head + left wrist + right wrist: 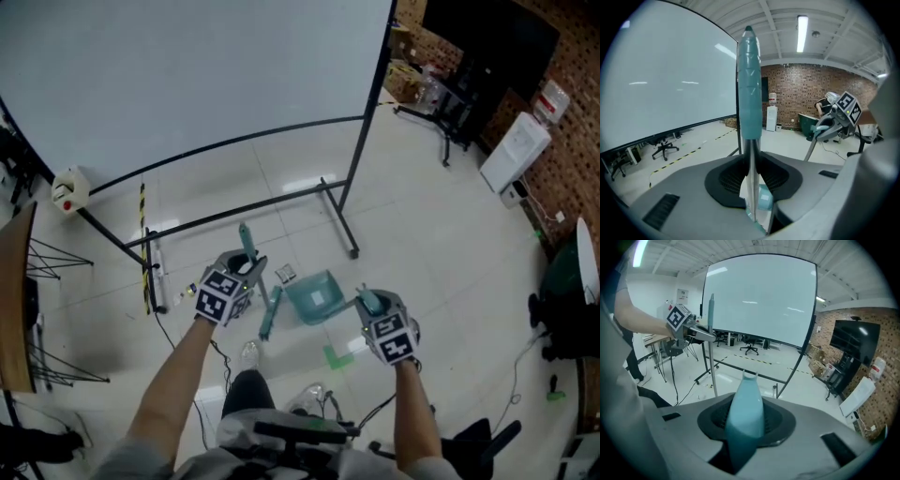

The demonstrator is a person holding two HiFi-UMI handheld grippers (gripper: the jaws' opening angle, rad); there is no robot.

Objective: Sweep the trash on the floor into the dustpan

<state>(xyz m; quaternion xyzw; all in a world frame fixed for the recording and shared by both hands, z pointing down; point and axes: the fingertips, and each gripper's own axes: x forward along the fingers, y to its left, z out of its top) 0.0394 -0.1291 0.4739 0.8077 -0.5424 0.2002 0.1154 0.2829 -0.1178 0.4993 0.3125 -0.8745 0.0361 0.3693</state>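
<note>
White screen on black stand (356, 141) behind. Teal plastic dustpan (314, 298) held low, mouth toward the scrap; right gripper (368, 305) fingers clamped on its handle. Left gripper (242, 277) fingers clamped on teal long-handled broom (268, 314), ready to sweep. Small wrapper scrap (286, 274) on the floor just beside the pan, not in. Pale patch inside: label or trash, can't tell.

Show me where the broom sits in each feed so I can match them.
Head view: the broom slants left of centre through the left hand-held gripper, beside the dustpan.
Left gripper view: the broom stands upright mid-frame, its handle clamped in the jaws.
Right gripper view: the broom is the thin pole at left.
Shared landmark: the big white screen.
</note>
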